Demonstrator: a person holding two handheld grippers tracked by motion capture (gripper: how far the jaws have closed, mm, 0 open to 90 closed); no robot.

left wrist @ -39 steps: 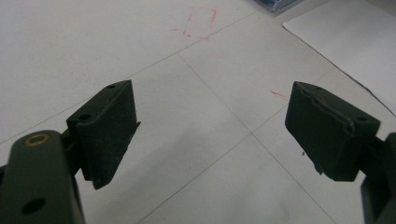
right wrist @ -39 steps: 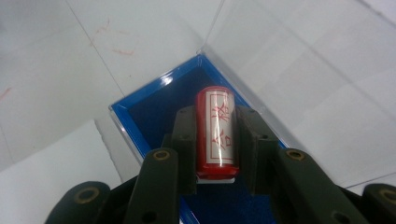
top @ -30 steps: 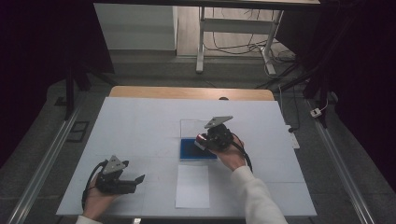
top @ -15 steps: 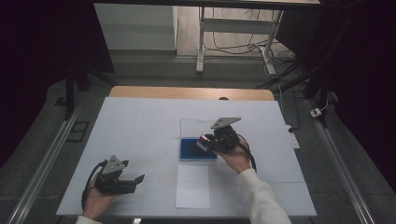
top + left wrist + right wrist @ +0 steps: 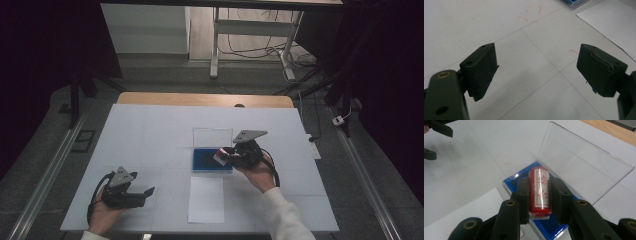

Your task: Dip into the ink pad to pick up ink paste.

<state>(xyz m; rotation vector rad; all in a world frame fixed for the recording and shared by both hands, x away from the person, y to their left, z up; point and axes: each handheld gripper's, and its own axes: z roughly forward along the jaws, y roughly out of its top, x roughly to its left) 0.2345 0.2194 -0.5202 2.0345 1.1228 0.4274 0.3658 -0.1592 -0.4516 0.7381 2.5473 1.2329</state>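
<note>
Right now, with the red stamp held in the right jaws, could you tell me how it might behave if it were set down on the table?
The red stamp looks round-sided, so laid flat it would probably roll. Its glossy surface suggests it could slip in the right gripper, whose jaws clamp its sides. Stood on end it seems tall and narrow, so likely to tip; the blue ink pad lies below.
</note>
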